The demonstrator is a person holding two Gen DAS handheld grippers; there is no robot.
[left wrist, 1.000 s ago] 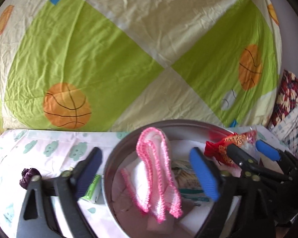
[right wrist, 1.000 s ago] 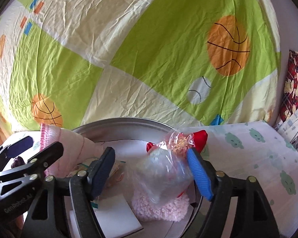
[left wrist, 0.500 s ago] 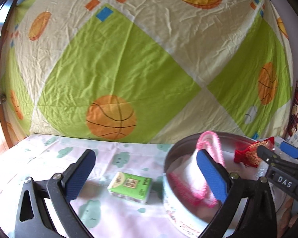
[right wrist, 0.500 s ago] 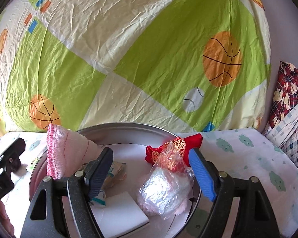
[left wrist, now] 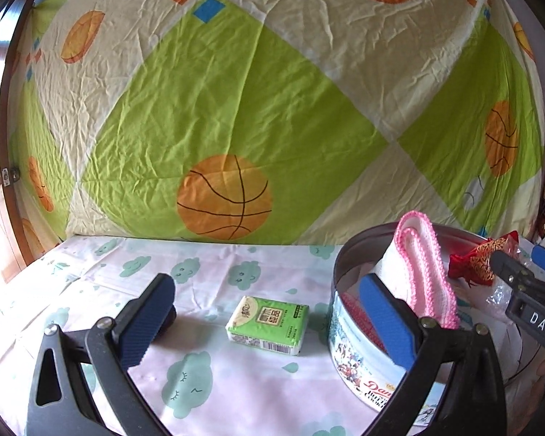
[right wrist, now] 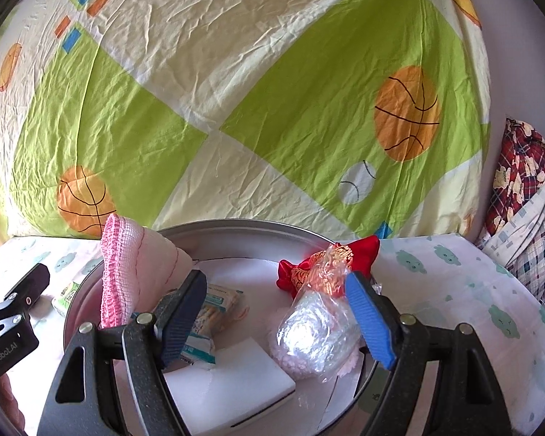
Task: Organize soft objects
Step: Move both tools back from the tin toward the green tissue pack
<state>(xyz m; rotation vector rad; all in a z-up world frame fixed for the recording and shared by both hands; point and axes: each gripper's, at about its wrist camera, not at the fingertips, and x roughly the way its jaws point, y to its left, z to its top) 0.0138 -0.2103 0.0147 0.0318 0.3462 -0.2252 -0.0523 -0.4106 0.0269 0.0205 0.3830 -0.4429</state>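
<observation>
Since a second ago my left gripper [left wrist: 269,323] has swung off the tin [left wrist: 348,348] toward the left; its jaws stand spread with nothing between them, over the cloud-print sheet [left wrist: 207,381]. Right gripper [right wrist: 276,316] has drawn back a little from the clear bag [right wrist: 316,338]; jaws spread, and the bag sits loose between them, whether the right pad brushes it I cannot tell.

Left wrist view, left to right: dark purple thing half hidden behind my left pad, not identifiable. Green tissue pack [left wrist: 269,321] lies flat on the sheet, just beside the tin's outer wall. Tin's printed side shows only here. Pink-edged cloth [left wrist: 423,269] stands up out of the tin, draped over its near rim. Red pouch [left wrist: 479,261] at the tin's far right.

Right wrist view shows the tin's inside: cloth at left wall, a small printed packet [right wrist: 214,305] on the floor, white foam block [right wrist: 236,388] at near side, clear bag holding something pale pink and fuzzy, red pouch behind it. Tissue pack only peeks past the tin's left wall.
</observation>
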